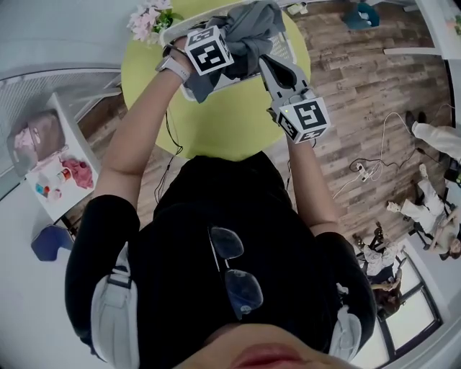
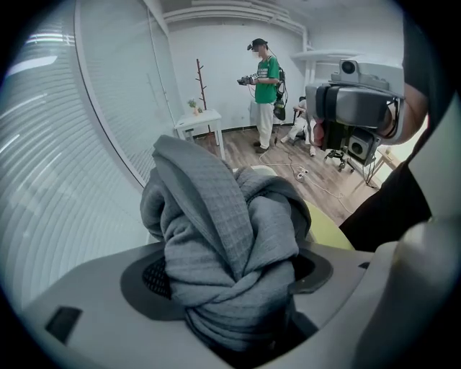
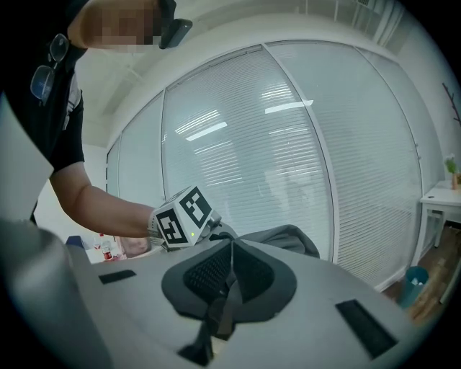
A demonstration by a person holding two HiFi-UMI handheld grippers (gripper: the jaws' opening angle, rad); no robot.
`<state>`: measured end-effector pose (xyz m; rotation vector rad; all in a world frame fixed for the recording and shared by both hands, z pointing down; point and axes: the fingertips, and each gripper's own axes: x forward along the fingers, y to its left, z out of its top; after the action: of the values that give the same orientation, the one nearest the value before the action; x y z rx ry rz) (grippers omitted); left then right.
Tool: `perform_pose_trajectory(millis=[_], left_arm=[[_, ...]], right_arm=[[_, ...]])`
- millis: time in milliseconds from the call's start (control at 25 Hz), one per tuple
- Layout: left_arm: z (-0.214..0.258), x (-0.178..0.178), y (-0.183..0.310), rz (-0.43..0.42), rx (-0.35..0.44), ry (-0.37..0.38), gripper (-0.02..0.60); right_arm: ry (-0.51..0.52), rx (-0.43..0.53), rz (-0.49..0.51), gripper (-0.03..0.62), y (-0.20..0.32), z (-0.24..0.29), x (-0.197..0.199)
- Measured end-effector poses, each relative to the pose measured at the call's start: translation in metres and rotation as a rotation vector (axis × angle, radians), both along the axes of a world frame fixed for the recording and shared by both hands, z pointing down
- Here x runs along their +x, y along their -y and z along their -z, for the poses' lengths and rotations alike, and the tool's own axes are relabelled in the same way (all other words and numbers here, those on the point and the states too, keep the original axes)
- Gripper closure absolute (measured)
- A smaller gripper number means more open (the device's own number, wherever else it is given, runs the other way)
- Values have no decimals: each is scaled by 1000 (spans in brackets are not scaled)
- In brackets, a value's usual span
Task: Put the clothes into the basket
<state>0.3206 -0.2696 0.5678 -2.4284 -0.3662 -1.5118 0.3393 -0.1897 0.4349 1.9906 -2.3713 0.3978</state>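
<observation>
A grey garment (image 1: 253, 27) is bunched up over the white basket (image 1: 288, 49) at the far side of the round green table (image 1: 216, 122). My left gripper (image 1: 234, 54) is shut on it. In the left gripper view the twisted grey garment (image 2: 223, 245) fills the gap between the left gripper's (image 2: 230, 285) jaws and rises above them. My right gripper (image 1: 265, 65) is just right of the garment, over the basket's edge. In the right gripper view the right gripper (image 3: 229, 270) has its pads pressed together with no cloth between them. The garment (image 3: 284, 236) and the left gripper's marker cube (image 3: 180, 216) lie beyond.
Pink flowers (image 1: 149, 18) stand beside the basket on the table. A white side table (image 1: 61, 173) with pink items is at the left. Cables (image 1: 367, 169) lie on the wooden floor at the right. A person in a green shirt (image 2: 265, 86) stands by a small white table (image 2: 202, 122).
</observation>
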Motion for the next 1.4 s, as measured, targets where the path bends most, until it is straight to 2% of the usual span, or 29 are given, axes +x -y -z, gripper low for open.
perform_pose_trajectory(millis=[120,320,520,760,1040,1280,1400], left_arm=[[-21,0,1,11,-30,22,199],[-53,-1,8,-13,1,64,199],[-92,-4,2,-8,-65,117,198],[-131,-13,-5,-21,-98,170,198],[-171,-14,-3,70,-133,220,175],[-152,-14,6,129,-114,157,176],[-125,-13,8,173,-126,81,176]], right_arm=[[12,-13,-8,568,3,-10,5],[39,-47,-16,568,4,-28,9],[40,-79,-13,568,6,-42,15],[49,-103,-29,568,6,-54,19],[56,-147,-34,568,-1,-65,24],[65,-161,-22,568,-3,-69,22],[61,-153,-8,568,-1,-64,17]])
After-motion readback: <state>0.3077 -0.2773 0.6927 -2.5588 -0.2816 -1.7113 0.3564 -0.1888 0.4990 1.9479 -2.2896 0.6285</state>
